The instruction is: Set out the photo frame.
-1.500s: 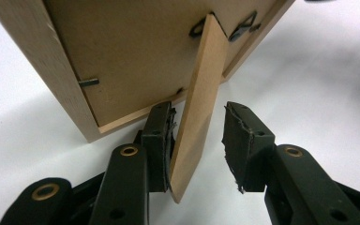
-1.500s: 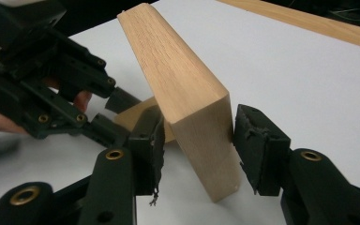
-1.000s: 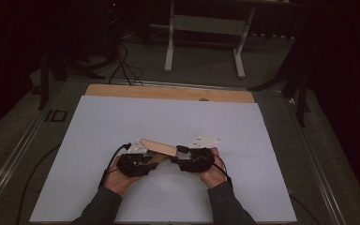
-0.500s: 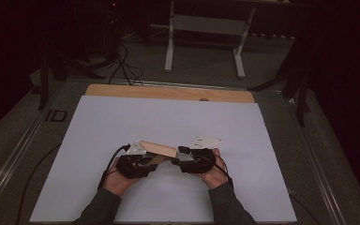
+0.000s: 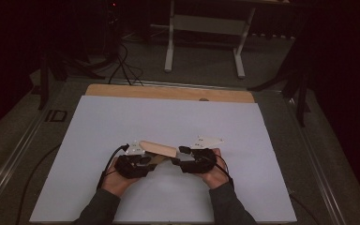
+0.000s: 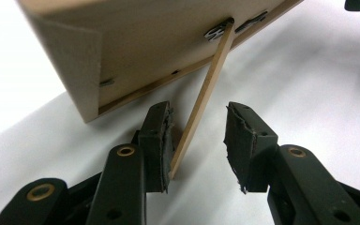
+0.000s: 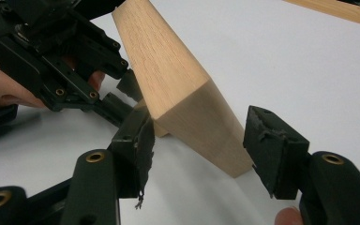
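A pale wooden piece is held up at a tilt over the white sheet between both hands. In the left gripper view its underside carries a thin hinged wooden strut. That strut runs down between the jaws of my left gripper, resting against the left pad with the other pad apart. My right gripper straddles the block's square end. Its jaws have just been opening, and the pads stand off the wood. From above, the left gripper and right gripper face each other.
The white sheet covers the table, with a wooden strip along its far edge. A white stand and cables are on the dark floor beyond. A cable trails off the left side.
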Available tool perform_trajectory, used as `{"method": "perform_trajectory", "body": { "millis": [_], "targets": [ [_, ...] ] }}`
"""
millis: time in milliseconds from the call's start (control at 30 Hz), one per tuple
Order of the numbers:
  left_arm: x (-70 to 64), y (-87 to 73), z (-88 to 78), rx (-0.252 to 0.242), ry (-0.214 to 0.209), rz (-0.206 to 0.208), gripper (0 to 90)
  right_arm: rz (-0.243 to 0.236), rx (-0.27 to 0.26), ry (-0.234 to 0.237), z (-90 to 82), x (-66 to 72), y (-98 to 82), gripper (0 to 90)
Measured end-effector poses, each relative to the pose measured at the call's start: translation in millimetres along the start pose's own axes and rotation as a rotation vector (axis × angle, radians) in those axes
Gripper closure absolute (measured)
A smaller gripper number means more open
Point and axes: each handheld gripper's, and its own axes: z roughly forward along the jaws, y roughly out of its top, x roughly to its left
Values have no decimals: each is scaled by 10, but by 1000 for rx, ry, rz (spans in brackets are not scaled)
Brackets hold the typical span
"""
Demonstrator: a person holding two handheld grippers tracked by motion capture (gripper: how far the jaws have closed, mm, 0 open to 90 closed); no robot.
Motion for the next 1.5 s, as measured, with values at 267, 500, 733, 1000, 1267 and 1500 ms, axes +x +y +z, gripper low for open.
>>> {"method": "perform_trajectory", "body": {
  "millis": [267,500,733,1000,1267,1500],
  "targets": [
    [19,-1,-62,-22,3,-5,605,12,7,0,-8,-34,-22,405],
    [34,7,-123,-49,12,-8,604,19,18,2,-12,-77,-56,394],
    [50,24,-226,-82,23,-2,607,18,41,-15,1,-123,-115,401],
    [34,42,-282,-105,30,14,645,9,55,-17,-21,-158,-150,433],
    [-26,80,-334,-127,42,56,720,31,63,-49,-24,-217,-179,444],
    [-48,91,-308,-111,50,67,735,52,45,-105,-16,-250,-174,472]
  ]
}}
